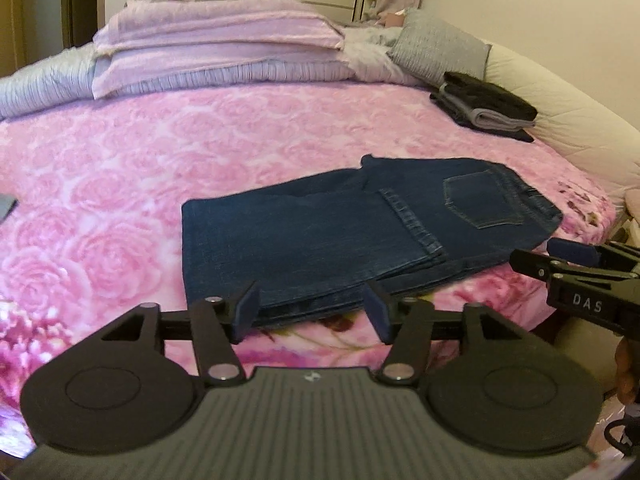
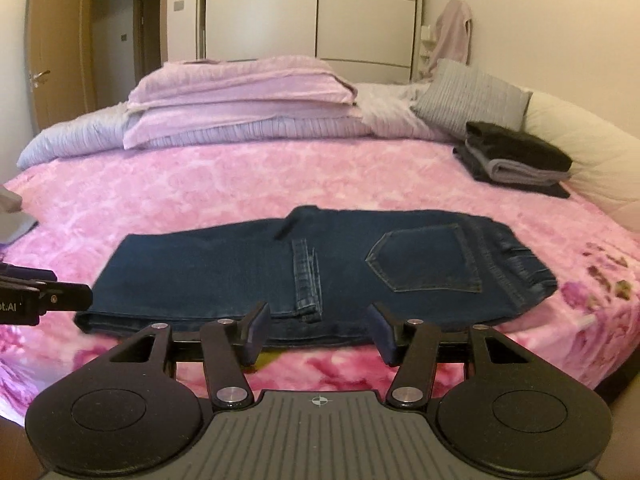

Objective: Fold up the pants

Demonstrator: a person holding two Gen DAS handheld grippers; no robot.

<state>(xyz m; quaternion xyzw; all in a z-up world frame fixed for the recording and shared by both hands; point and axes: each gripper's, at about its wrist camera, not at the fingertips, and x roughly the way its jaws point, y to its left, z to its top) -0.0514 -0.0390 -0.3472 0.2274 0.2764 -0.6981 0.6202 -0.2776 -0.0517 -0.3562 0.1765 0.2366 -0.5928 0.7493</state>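
Dark blue jeans [image 1: 320,236] lie folded on the pink floral bedspread [image 1: 120,168], legs doubled over with the hem across the middle and a back pocket facing up on the right. My left gripper [image 1: 312,312] stands open just short of the jeans' near edge, nothing between its blue pads. The right wrist view shows the same jeans [image 2: 280,276] straight ahead, and my right gripper [image 2: 318,332] is open at their near edge, empty. The right gripper [image 1: 576,256] also shows at the right edge of the left wrist view.
Folded lilac blankets [image 2: 240,100] and a grey pillow [image 2: 468,96] lie at the far side of the bed. A stack of folded black and grey clothes [image 2: 516,156] sits at the back right beside a cream headboard cushion [image 2: 580,144]. A wardrobe [image 2: 312,8] and door stand behind.
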